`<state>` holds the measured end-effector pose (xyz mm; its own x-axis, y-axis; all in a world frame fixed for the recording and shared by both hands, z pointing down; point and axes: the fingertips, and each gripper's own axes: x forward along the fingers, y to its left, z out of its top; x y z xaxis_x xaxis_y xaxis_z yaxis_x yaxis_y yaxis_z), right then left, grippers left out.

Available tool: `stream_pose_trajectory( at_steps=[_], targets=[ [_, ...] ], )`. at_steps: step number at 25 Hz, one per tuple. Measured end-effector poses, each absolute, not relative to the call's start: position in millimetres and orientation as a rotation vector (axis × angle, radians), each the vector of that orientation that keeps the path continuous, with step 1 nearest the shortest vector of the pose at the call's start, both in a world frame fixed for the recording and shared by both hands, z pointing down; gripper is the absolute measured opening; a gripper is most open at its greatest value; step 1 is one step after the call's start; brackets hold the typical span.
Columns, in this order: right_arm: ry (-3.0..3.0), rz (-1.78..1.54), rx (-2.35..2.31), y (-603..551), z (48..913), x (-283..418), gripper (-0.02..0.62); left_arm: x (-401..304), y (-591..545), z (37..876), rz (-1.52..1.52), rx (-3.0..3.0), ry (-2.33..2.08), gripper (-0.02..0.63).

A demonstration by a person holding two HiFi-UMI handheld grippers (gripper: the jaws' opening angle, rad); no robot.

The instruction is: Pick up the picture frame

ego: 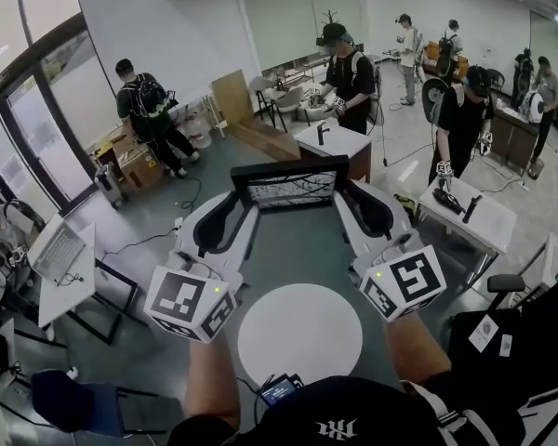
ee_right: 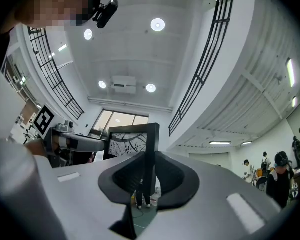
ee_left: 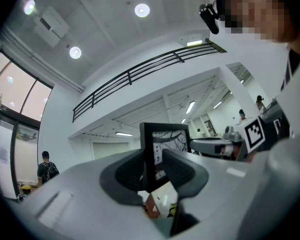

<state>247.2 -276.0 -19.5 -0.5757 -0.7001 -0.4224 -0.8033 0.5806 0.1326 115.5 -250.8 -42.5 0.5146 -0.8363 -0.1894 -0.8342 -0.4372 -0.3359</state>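
Note:
A black picture frame (ego: pixel 289 184) with a branch drawing hangs in the air in front of me, above the round white table (ego: pixel 299 333). My left gripper (ego: pixel 225 214) is shut on the frame's left edge. My right gripper (ego: pixel 358 204) is shut on its right edge. In the left gripper view the frame (ee_left: pixel 162 146) stands upright, pinched between the black pads (ee_left: pixel 179 170). The right gripper view shows the frame (ee_right: pixel 135 149) by its side bar, clamped in the jaws, with the other gripper (ee_right: pixel 72 143) beyond it.
Several people stand at white tables (ego: pixel 467 214) farther back in the room. A person (ego: pixel 147 110) works by boxes at the left window. A laptop desk (ego: pixel 60 258) stands at my left, a chair (ego: pixel 502 286) at my right.

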Motion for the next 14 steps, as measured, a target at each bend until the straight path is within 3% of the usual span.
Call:
stream_pose_trajectory(
  at_steps=[14],
  targets=[
    [2.412,0.463,-1.306,-273.6,-10.6,310.1,0.061,177.6,-260.4,-40.0,-0.002,-2.395,1.275,0.115]
  ],
)
